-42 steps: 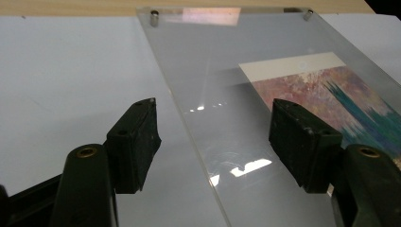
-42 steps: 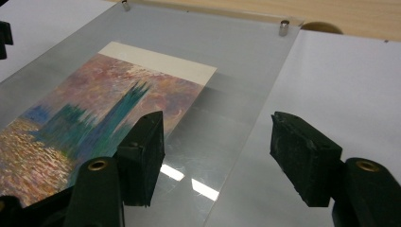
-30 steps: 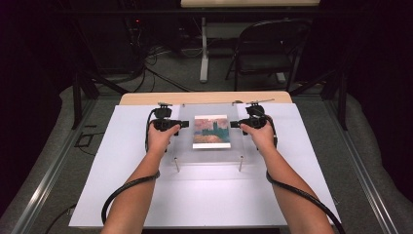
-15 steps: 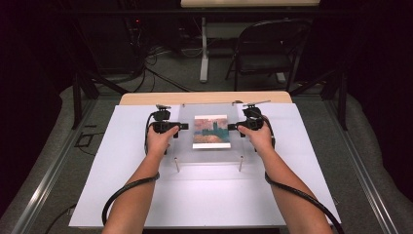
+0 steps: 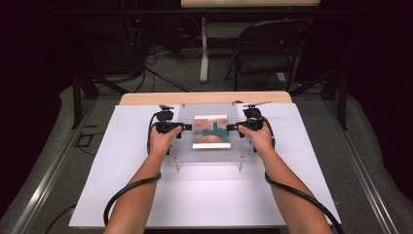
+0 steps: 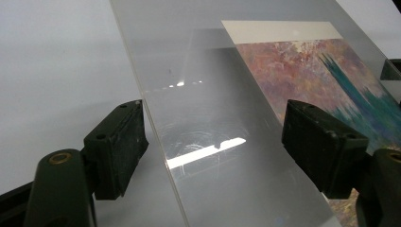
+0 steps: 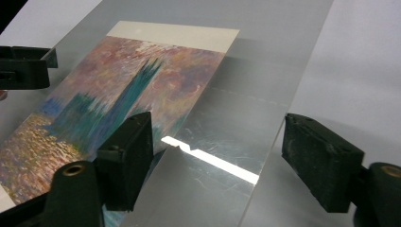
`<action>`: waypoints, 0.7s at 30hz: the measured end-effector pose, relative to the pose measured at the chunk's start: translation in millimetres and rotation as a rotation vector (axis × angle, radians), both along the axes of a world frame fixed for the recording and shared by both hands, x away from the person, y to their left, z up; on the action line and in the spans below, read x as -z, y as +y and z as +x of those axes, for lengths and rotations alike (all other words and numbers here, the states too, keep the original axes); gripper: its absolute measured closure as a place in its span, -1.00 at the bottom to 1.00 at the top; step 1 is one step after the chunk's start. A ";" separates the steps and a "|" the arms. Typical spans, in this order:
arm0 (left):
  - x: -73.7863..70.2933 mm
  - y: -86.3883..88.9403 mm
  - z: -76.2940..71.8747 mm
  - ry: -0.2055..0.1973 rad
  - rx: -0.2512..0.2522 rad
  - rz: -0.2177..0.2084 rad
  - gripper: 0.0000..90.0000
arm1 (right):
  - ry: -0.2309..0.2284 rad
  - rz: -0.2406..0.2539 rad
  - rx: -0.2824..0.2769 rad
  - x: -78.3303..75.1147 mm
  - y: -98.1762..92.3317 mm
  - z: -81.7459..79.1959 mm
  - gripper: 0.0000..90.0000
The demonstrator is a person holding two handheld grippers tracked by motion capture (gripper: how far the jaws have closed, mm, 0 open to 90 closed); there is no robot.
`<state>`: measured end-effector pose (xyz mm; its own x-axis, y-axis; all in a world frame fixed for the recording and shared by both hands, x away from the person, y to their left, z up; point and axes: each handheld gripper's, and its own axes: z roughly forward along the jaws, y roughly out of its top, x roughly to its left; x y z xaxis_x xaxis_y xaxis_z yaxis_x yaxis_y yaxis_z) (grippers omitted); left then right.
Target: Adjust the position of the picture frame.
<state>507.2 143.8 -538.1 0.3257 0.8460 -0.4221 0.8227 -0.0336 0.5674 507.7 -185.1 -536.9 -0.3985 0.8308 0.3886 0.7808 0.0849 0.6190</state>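
A clear acrylic sheet (image 5: 209, 155) rests on short pegs above the white table, and a painted picture (image 5: 211, 131) of a teal tower under a pink sky lies under it. My left gripper (image 5: 187, 127) is at the sheet's left edge and my right gripper (image 5: 229, 127) at its right edge. In the left gripper view the sheet (image 6: 213, 94) runs between the wide jaws of the left gripper (image 6: 215, 123), which do not press on it. The right gripper (image 7: 220, 132) likewise straddles the sheet (image 7: 246, 118) beside the picture (image 7: 127, 90). Both pairs of jaws have just been opening.
Two front pegs (image 5: 177, 165) (image 5: 240, 163) hold the sheet up. The white board (image 5: 204, 200) reaches toward me, with a wooden tabletop strip (image 5: 204, 97) behind it. A dark folding chair (image 5: 268, 53) and cables stand on the floor beyond.
Both hands keep their places at the sheet's two side edges. Sheet and picture lie as before.
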 end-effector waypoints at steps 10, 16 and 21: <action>-1.2 -2.4 2.9 0.041 0.025 -0.003 -0.57 | 0.045 0.035 -0.011 3.5 4.7 2.6 -0.58; -1.6 -1.8 4.0 0.046 0.037 0.002 -0.57 | 0.052 0.041 -0.016 4.4 5.3 3.7 -0.60; -0.2 -1.3 4.4 0.053 0.037 -0.021 -0.57 | 0.071 0.059 -0.011 5.7 6.1 5.2 -0.60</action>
<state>511.5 142.6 -537.9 0.3333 0.8246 -0.4572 0.8503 -0.0534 0.5236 512.8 -179.0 -542.5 -0.3770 0.8012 0.4647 0.8222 0.0585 0.5662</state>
